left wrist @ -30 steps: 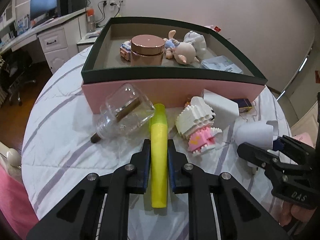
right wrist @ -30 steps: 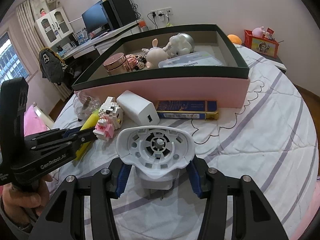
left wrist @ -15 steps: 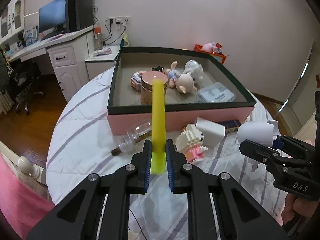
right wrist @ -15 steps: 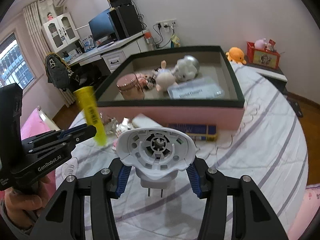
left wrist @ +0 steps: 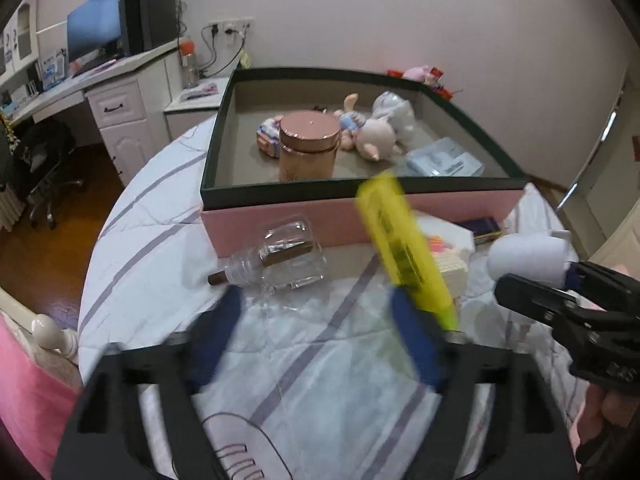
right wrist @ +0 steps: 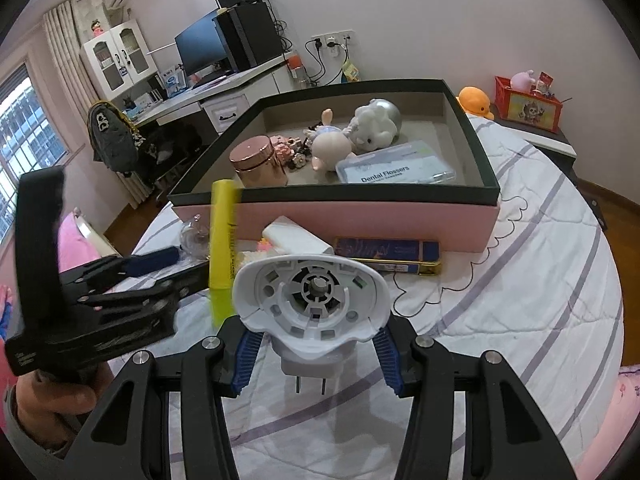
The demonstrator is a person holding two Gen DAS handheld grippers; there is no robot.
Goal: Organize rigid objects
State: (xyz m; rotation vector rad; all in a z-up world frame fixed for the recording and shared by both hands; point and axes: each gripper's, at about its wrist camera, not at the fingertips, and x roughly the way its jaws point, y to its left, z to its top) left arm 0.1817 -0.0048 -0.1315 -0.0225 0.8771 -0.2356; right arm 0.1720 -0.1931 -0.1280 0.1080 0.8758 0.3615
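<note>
In front of the box (left wrist: 352,196), the left gripper (left wrist: 320,328) has just sprung its fingers apart, the highlighter (left wrist: 404,248) loose between them, while the right gripper (right wrist: 316,354) clamps a white plug (right wrist: 312,296)

Black tongs (right wrist: 316,356) with blue pads (right wrist: 245,354), silver screws; grey sleeve (right wrist: 24,446).

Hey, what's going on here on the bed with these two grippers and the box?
A person is sorting small items into a pink box on the bed. The left gripper has just been opening, and the yellow highlighter is tilted between its spread jaws, no longer clamped, short of the box. The right gripper is shut on a white plug-in device, held above the quilt. A glass bottle lies outside the box.
</note>
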